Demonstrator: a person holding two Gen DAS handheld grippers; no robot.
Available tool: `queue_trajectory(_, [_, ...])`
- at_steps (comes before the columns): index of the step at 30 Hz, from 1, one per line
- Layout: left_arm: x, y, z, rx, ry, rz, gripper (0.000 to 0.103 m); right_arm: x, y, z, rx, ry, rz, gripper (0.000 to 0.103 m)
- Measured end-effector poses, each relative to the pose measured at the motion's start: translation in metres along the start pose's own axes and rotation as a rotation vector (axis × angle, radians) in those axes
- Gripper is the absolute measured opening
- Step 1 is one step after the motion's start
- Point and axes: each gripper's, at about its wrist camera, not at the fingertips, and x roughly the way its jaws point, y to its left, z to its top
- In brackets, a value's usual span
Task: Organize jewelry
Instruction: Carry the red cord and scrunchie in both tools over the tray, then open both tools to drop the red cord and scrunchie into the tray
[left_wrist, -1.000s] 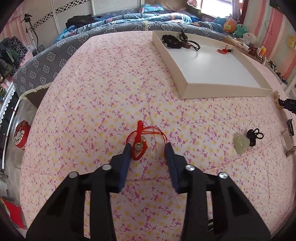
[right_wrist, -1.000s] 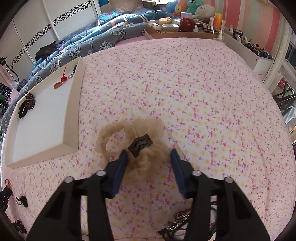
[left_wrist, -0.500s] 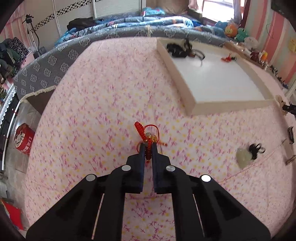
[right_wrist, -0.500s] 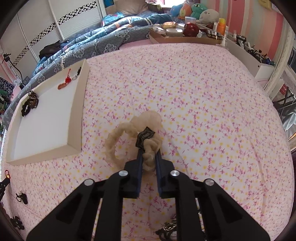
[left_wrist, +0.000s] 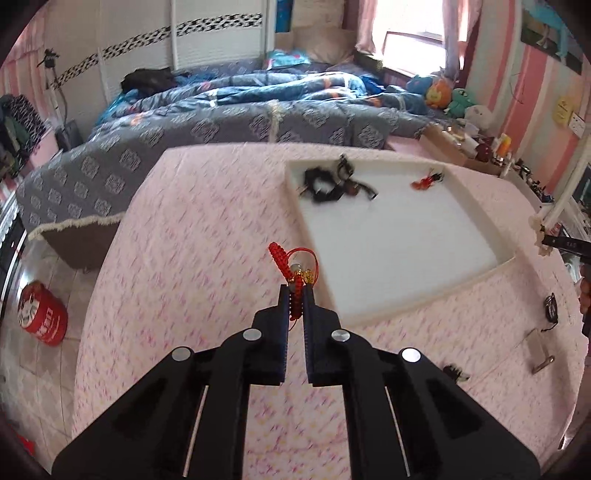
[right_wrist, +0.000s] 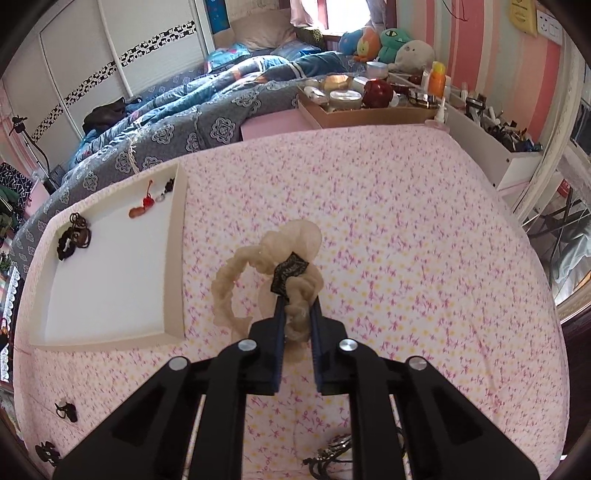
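1. the bed (right_wrist: 406, 229) carries everything in view. its pink flowered sheet is the work surface, probably chosen because small pieces show up against it.
2. the white tray (right_wrist: 110, 273) lies on the bed, left of centre in the right wrist view and ahead to the right in the left wrist view (left_wrist: 388, 243). its low rim keeps loose pieces together, which marks it as the likely collecting place. its middle is bare.
3. the beige scrunchie (right_wrist: 269, 258) is held by the right tool (right_wrist: 297, 306), whose jaws are nearly closed on a bunched fold of fabric. the rest hangs forward as a loose loop above the sheet, just right of the tray. a grip on a thick fold suits soft cloth that would slip from a light pinch.
4. the black cords (left_wrist: 332, 181) sit in the tray's far corner, kept apart from the other pieces.
5. the red cord bracelet (left_wrist: 291, 269) is held by the left tool (left_wrist: 295, 295), whose jaws are closed narrow on the braided cord. the bead and knot stand out beyond the tips, clear of the sheet, near the tray's near corner.
6. a small red charm (left_wrist: 426, 180) lies at the tray's far side.
7. several small dark pieces (right_wrist: 66, 411) remain on the sheet outside the tray, so the task appears unfinished.
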Motion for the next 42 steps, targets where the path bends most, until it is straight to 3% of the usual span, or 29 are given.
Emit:
queue_trajectory(8, [0.02, -0.027, 0.042, 0.035, 0.011, -0.059, 0.005, -0.007, 0.032, 0.016, -0.045, -0.019, 0.027, 0.012])
queue_trajectory(16, [0.069, -0.055, 0.072, 0.057, 0.088, -0.126, 0.005, -0.004, 0.102, 0.037, -0.143, -0.022, 0.102, 0.012])
queue_trajectory(25, [0.15, -0.069, 0.082, 0.092, 0.209, -0.055, 0.005, 0.061, 0.172, 0.056, -0.212, 0.058, 0.104, 0.012])
queue_trajectory(38, [0.183, -0.056, 0.085, 0.074, 0.239, 0.0, 0.007, 0.124, 0.178, 0.071, -0.19, 0.134, 0.036, 0.013])
queue_trajectory(39, [0.183, -0.057, 0.086, 0.072, 0.239, 0.005, 0.009, 0.125, 0.178, 0.072, -0.187, 0.135, 0.035, 0.015])
queue_trajectory(42, [0.175, -0.059, 0.086, 0.069, 0.223, 0.001, 0.036, 0.129, 0.176, 0.075, -0.169, 0.156, 0.047, 0.022])
